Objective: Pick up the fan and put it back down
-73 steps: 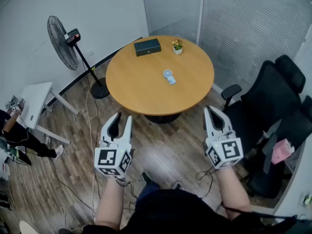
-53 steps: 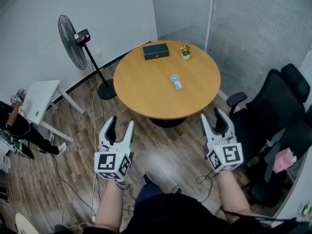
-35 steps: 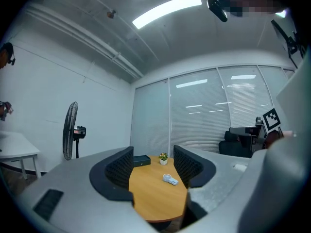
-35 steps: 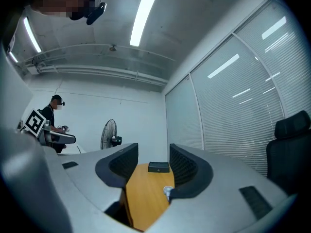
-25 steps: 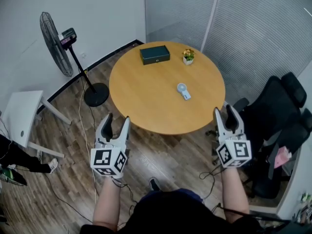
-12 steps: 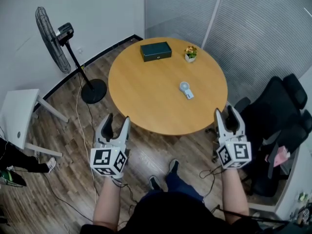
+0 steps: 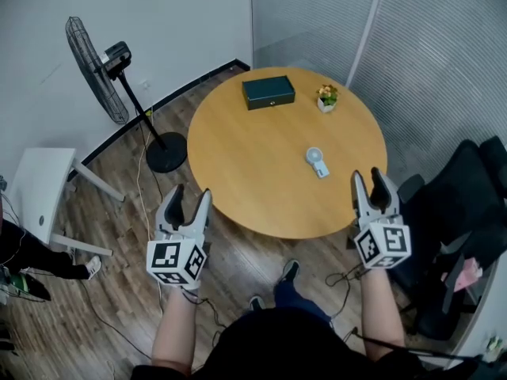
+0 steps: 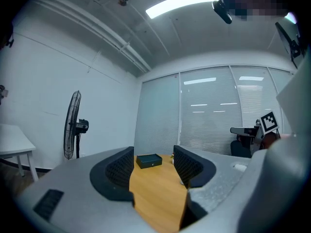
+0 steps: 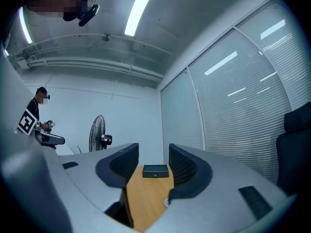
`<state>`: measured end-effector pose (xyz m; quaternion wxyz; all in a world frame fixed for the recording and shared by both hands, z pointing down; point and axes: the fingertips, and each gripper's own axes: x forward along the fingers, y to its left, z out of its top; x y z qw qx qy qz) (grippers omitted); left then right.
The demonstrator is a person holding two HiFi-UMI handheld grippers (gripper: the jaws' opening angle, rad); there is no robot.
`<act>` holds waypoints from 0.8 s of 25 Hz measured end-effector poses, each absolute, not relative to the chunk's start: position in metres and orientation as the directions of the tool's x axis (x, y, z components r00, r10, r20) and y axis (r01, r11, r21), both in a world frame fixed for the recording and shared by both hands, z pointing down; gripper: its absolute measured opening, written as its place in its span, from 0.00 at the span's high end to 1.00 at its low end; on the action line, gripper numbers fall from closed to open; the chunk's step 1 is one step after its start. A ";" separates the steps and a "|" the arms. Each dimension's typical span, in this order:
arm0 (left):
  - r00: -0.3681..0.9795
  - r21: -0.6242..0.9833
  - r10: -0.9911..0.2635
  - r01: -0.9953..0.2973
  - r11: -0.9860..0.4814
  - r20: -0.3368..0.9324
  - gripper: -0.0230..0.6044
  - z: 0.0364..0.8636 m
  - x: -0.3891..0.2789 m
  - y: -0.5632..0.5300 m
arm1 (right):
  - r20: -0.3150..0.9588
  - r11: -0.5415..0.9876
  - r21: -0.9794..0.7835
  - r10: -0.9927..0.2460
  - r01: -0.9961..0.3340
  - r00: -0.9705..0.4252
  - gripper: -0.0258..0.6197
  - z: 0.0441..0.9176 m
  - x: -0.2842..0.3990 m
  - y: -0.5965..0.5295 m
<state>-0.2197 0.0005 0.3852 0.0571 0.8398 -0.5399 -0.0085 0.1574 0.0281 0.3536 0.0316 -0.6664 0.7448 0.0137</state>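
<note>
Right gripper (image 7: 368, 182): jaws spread wide, nothing between them. It is held level over the near right edge of the round table (image 7: 238, 157).
Left gripper (image 7: 191, 196): jaws also apart and empty. It hangs over the floor just short of the table's near left edge.
Small white fan (image 7: 316, 161): lies flat on the tabletop, ahead of the right gripper and a little to its left, near but clear of it. I take this handheld one to be the task's fan.
Beyond it: a dark box (image 7: 268, 92) and a potted plant (image 7: 326, 97) sit at the far side of the table, well apart from the fan.
Off the table: a pedestal fan (image 7: 99, 66) stands by the wall, far to the left.
Step in hand: the approach, by my reading; nothing is lifted yet.
Next move: the right gripper looks the better placed. It would need to go forward and lower, with the fan's body or handle between the open jaws, then close before lifting.
</note>
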 end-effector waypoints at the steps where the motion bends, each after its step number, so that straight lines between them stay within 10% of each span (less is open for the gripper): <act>1: 0.415 0.102 -0.909 -0.907 -0.409 0.046 0.57 0.383 -0.214 -0.009 | -0.067 0.118 -0.025 -0.991 -0.993 -0.116 0.65 0.354 0.162 0.017; 20: 0.399 0.097 -0.911 -0.916 -0.390 0.102 0.57 0.384 -0.084 -0.162 | -0.010 0.174 -0.080 -0.985 -0.982 -0.174 0.67 0.387 0.273 -0.161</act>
